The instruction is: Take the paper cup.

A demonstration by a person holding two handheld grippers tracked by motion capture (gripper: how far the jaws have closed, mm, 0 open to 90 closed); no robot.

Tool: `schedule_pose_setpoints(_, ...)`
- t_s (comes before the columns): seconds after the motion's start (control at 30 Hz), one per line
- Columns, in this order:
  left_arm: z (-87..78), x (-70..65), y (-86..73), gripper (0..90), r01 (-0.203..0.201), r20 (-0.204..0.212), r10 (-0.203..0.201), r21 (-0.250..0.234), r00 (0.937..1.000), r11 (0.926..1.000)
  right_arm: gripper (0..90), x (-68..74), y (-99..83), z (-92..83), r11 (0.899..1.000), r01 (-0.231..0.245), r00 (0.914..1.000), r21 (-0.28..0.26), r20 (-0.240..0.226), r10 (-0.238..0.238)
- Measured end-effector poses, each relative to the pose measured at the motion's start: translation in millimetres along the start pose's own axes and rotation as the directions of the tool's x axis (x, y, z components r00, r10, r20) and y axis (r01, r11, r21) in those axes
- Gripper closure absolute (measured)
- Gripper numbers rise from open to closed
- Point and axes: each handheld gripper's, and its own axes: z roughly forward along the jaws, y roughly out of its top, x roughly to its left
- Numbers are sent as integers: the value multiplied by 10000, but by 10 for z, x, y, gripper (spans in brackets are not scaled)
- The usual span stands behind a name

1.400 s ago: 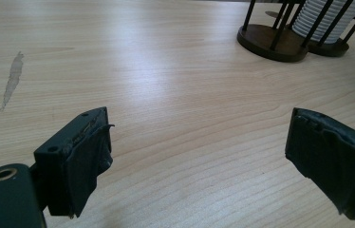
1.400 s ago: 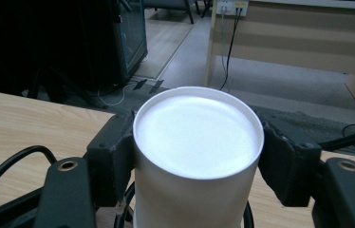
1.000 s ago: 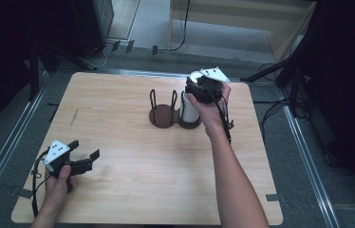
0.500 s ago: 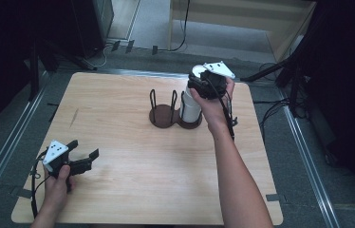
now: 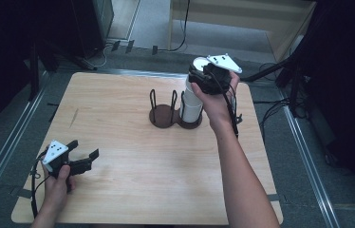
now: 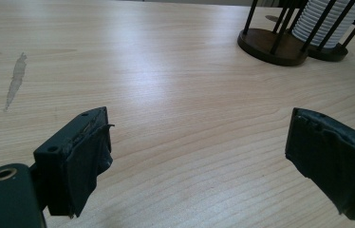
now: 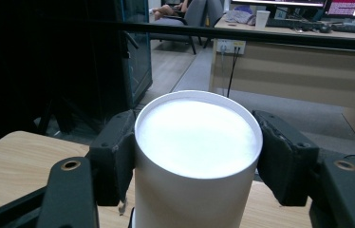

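A dark two-bay wire cup holder (image 5: 162, 118) stands at the middle back of the wooden table (image 5: 133, 190). A stack of white cups (image 5: 191, 108) fills its right bay; the left bay holds nothing. My right gripper (image 5: 198, 78) is shut on the top white cup (image 7: 197, 142), its pads (image 7: 116, 153) pressing both sides just under the rim, above the stack. My left gripper (image 5: 84, 148) rests low at the table's front left, open, with bare wood between its pads (image 6: 88, 156). From there the holder (image 6: 273, 43) and the ribbed stack (image 6: 325, 19) lie far ahead to the right.
The table sits in a metal frame (image 5: 303, 152). Cables (image 5: 275, 111) trail on the floor to the right. Beyond the far edge are a wooden desk (image 7: 299, 71) and dark equipment (image 5: 90, 23). A pale scratch (image 6: 16, 78) marks the wood on the left.
My right hand has risen, drawing the gripped white cup upward over the stack in the holder. The left hand has stayed where it was.
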Motion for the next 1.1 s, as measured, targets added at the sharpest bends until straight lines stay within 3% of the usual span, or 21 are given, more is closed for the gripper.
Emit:
schedule_pose_setpoints(0.4,2,-14,1,85,-116,-83,116,-6,9999,9999,353,50,64,-282,9999,-104,9995,60,-299,105)
schedule_pose_setpoints(0.77,21,-18,5,85,-116,-63,118,219,9999,9997,353,-1,-76,-547,9999,-31,9987,129,-516,37)
schedule_pose_setpoints(1.1,3,-4,4,85,6,-63,-5,139,10000,9999,353,-48,-253,-752,9996,-280,9973,2,-677,279)
